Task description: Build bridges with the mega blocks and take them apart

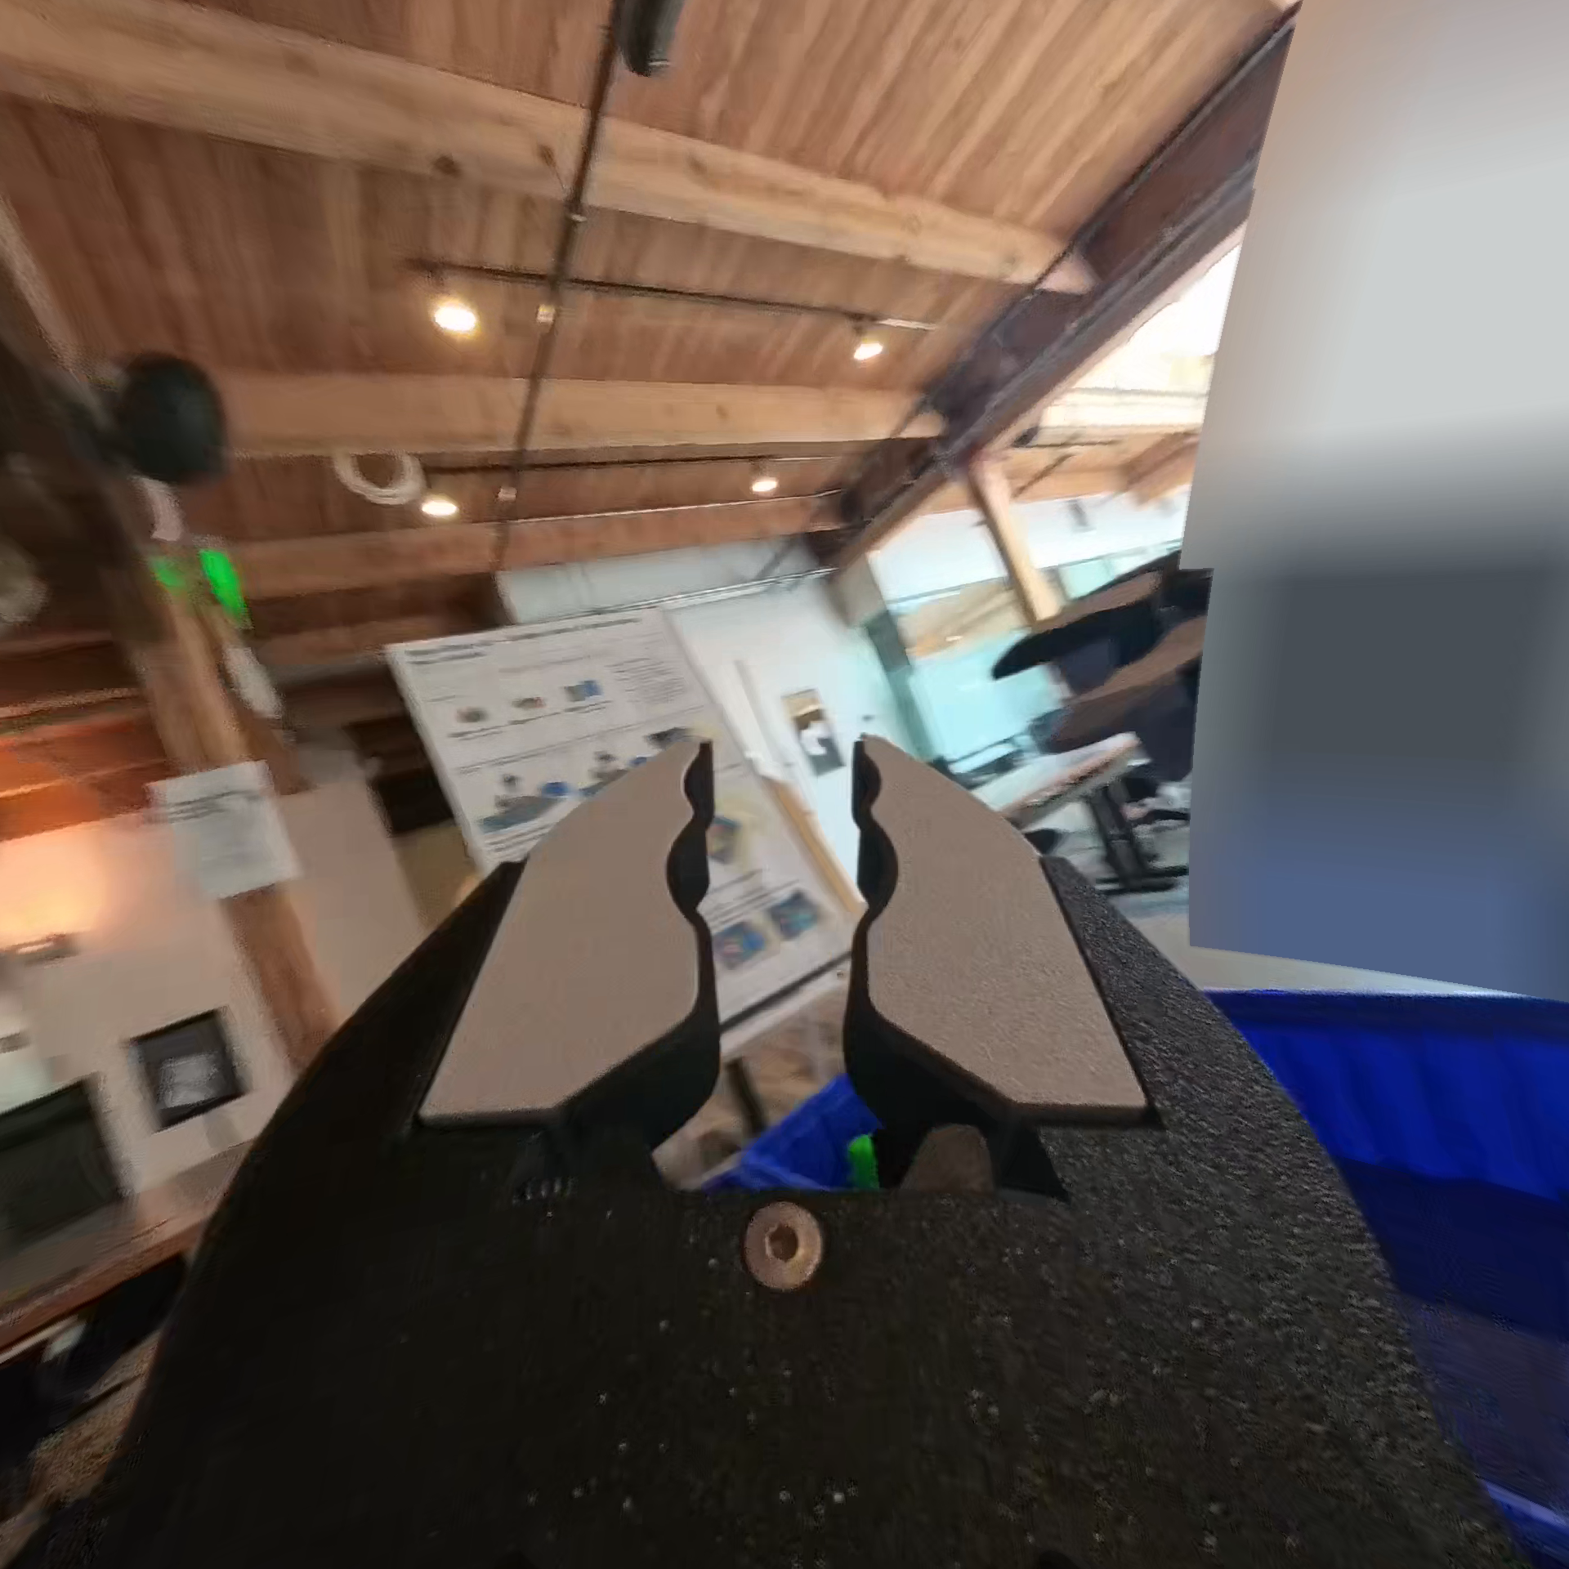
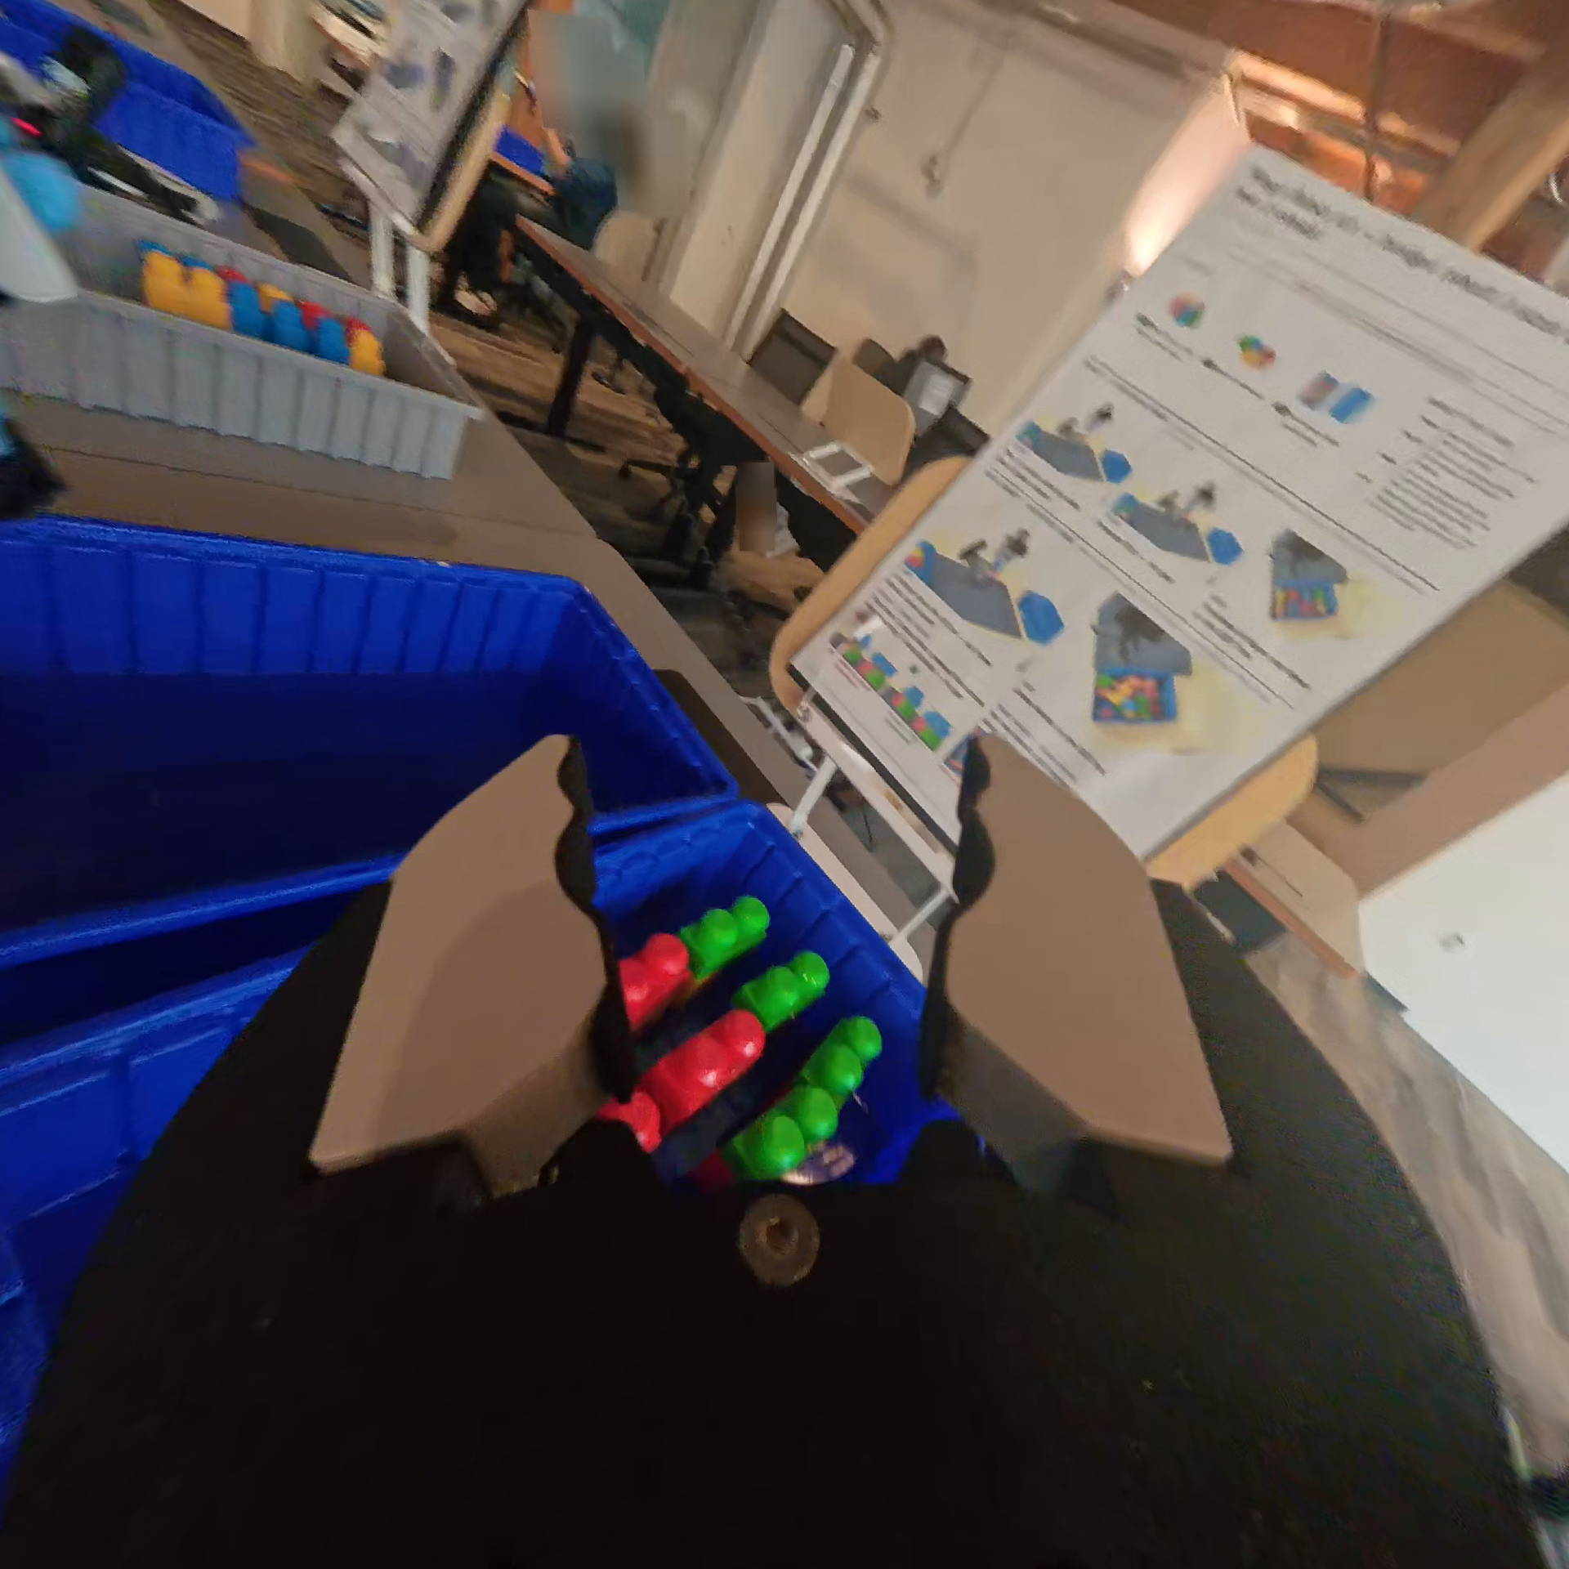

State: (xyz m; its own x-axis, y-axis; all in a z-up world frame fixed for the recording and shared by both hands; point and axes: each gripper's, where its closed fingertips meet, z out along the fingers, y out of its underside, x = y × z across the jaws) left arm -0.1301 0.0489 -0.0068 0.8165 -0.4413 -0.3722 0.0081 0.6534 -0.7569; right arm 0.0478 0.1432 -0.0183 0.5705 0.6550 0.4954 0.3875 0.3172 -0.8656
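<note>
My right gripper (image 2: 768,756) is open and empty, held above a small blue bin (image 2: 815,866) with several green blocks (image 2: 781,989) and red blocks (image 2: 705,1061) in it. My left gripper (image 1: 781,751) is open and empty and points up toward the wooden ceiling. Under it only a blue bin edge (image 1: 1401,1070) and a sliver of a green block (image 1: 862,1159) show between the finger bases.
A larger blue bin (image 2: 297,611) stands to the left of the small one. A grey tray (image 2: 229,390) with yellow, blue and red blocks (image 2: 255,310) sits farther back on the table. A poster board (image 2: 1189,526) stands to the right on a chair.
</note>
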